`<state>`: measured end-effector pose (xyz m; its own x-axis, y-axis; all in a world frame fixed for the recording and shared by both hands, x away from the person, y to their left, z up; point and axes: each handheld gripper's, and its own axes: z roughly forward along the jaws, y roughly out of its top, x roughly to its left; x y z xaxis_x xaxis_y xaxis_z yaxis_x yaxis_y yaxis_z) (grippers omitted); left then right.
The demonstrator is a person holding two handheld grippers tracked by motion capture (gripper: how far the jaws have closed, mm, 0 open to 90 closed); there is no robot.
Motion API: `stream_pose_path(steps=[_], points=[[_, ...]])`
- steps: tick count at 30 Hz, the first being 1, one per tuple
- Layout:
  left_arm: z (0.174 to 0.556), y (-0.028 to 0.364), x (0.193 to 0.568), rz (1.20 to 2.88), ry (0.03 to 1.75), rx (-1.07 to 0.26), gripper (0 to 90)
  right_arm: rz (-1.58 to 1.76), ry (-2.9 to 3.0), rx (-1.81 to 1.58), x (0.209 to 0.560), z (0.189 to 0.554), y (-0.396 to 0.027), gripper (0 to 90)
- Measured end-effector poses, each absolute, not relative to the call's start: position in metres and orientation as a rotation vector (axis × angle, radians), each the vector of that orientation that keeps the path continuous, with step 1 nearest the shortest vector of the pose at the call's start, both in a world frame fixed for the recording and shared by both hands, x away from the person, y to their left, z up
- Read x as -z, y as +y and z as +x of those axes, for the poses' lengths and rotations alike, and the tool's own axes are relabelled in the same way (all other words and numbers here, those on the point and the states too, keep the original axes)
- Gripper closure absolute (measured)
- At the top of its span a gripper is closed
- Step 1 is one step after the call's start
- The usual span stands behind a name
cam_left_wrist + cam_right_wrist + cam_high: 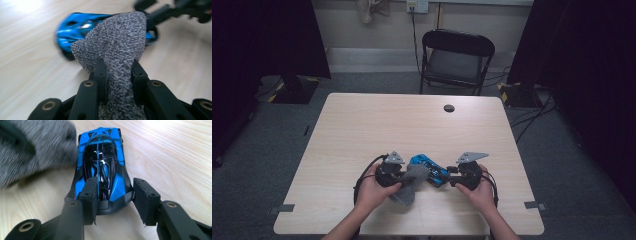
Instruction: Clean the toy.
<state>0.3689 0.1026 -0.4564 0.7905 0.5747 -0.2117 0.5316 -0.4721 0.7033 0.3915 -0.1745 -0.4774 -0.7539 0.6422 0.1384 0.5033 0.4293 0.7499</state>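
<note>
The grey cloth is clamped in the left gripper. The blue toy car is held at its rear between the jaws of the right gripper. The car should be kept steady while the cloth is wiped gently over it.

- Left claw — black body with a grey three-cornered plate on top and a black cable looping off behind the hand.
- Right claw — the same black build, its grey plate pale against the body, with a black cable curving round the wrist.
- Seen close, each jaw is a flat black block on a thick black link, pinned with brass-coloured rings and small dark screws.
- Both forearms are bare, with no sleeves.
</note>
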Motion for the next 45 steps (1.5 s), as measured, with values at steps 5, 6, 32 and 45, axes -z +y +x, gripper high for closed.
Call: stream_pose_path(steps=[5,6,32,45], points=[[0.358,0.079,0.46,2.212,0.747,-0.031,72.8,1.014,2.509,-1.228,0.477,0.391,-0.174,56.2],[0.358,0.076,0.462,2.218,0.739,-0.023,72.8,1.014,2.509,-1.227,0.477,0.391,-0.174,56.2],[0.384,0.112,0.47,2.187,0.891,-0.097,72.7,1.015,2.502,-1.23,0.478,0.391,-0.174,56.2],[0.392,0.128,0.469,2.189,0.932,-0.143,72.6,1.016,2.5,-1.238,0.478,0.391,-0.174,56.2]])
